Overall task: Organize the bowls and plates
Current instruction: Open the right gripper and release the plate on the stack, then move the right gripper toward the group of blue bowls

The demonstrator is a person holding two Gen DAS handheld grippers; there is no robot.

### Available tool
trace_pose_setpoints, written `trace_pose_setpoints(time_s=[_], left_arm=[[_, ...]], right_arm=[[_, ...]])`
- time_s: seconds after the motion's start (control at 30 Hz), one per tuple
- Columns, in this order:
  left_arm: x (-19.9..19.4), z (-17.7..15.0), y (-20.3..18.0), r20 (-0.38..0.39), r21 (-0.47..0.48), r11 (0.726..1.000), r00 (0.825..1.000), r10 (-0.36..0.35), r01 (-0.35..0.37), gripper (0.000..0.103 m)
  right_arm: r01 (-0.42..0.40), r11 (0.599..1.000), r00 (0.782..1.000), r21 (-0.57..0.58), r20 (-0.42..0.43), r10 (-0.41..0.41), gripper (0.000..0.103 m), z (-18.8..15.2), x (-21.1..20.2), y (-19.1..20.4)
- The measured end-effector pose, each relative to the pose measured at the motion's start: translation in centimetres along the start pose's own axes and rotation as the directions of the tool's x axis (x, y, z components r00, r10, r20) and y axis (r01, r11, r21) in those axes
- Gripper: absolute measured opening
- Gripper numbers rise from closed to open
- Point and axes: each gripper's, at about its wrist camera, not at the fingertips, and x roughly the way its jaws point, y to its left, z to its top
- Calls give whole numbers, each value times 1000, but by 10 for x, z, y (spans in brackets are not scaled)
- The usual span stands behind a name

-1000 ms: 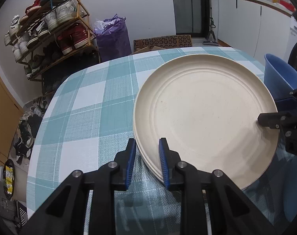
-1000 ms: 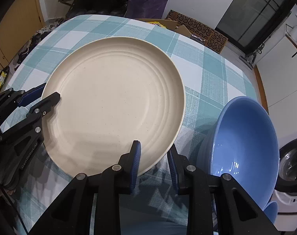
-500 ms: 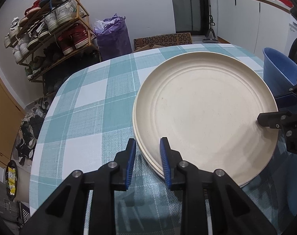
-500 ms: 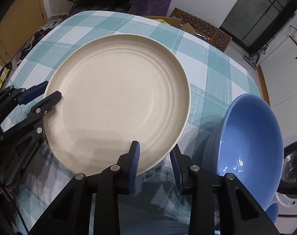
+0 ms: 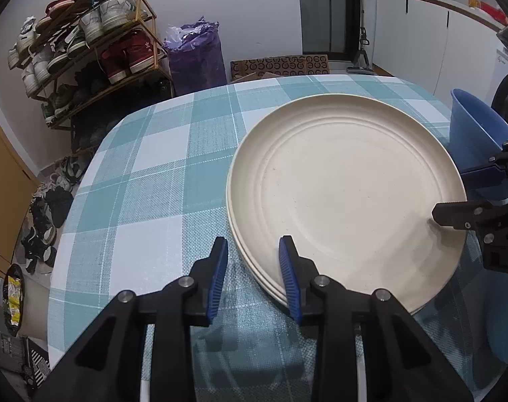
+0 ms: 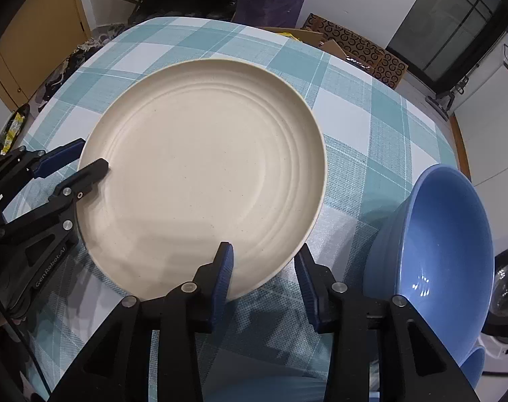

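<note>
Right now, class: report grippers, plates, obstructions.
Left gripper, right gripper: jaws just opening, straddling rim. Cream plate stack flat on table. Blue bowl beside it, clear.

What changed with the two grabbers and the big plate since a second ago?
Both grippers have just been opening. The left gripper and right gripper each straddle the cream plate's rim with their pads now off it, so the plate is let go. The plate stack and blue bowl stayed put.
</note>
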Motion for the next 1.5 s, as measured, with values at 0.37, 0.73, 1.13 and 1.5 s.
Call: trace_pose_setpoints(time_s=[0.37,0.73,1.13,1.5], left_arm=[[-35,0,5,28,-25,999,999,-21,21,51],[-103,8,-4,128,-26,997,989,-70,74,96],[-147,15,-36,170,20,991,976,-132,130,103],[-173,28,-65,207,47,986,964,-169,163,103]], right_arm=[[-43,999,995,30,94,40,69,-9,-35,-4],[-64,997,964,37,260,52,92,-32,-103,-8],[-53,994,926,96,377,14,102,-75,-169,-41],[-103,971,863,215,505,-20,102,-126,-227,-99]])
